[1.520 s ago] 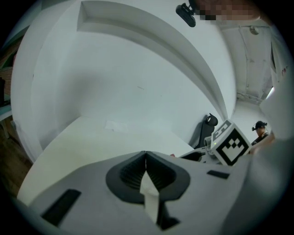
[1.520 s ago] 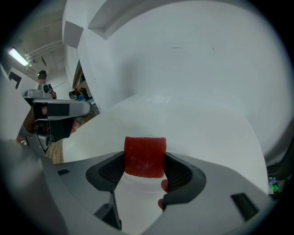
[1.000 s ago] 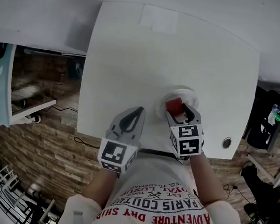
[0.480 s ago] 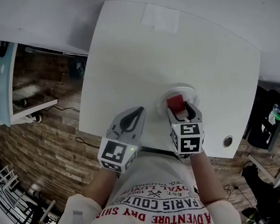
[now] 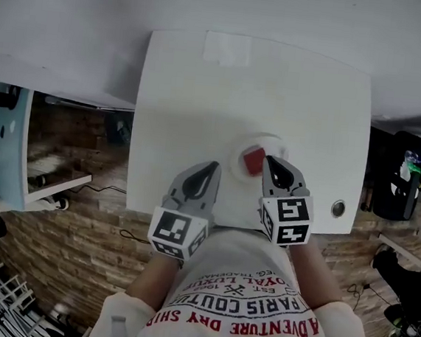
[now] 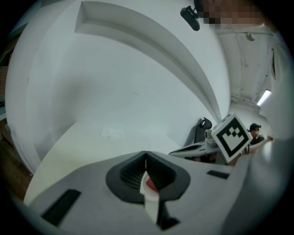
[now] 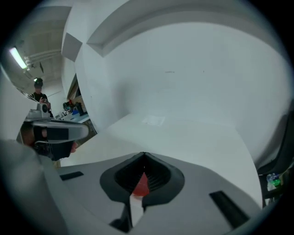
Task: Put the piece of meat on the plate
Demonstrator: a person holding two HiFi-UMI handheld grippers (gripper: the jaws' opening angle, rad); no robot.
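Note:
A red piece of meat (image 5: pixel 253 161) lies on a small white plate (image 5: pixel 235 161) near the front edge of the white table (image 5: pixel 202 97). My right gripper (image 5: pixel 269 161) hangs just right of the meat and above it, its jaws shut with nothing held. Through the gap under its closed tips (image 7: pixel 144 154) a sliver of the meat (image 7: pixel 141 184) shows on the plate below. My left gripper (image 5: pixel 212 165) hovers left of the plate, also shut and empty (image 6: pixel 145 153); a bit of red meat (image 6: pixel 150 184) shows behind its jaws.
A pale rectangular patch (image 5: pixel 227 49) lies at the table's far edge. A round metal grommet (image 5: pixel 338 208) sits in the front right corner. White walls rise behind the table, brick-patterned floor lies to the left, and a dark chair (image 5: pixel 398 182) stands at the right.
The right gripper, open around the meat on the plate before, has shut and risen clear of it. The left gripper has risen a little too. The meat stays on the plate.

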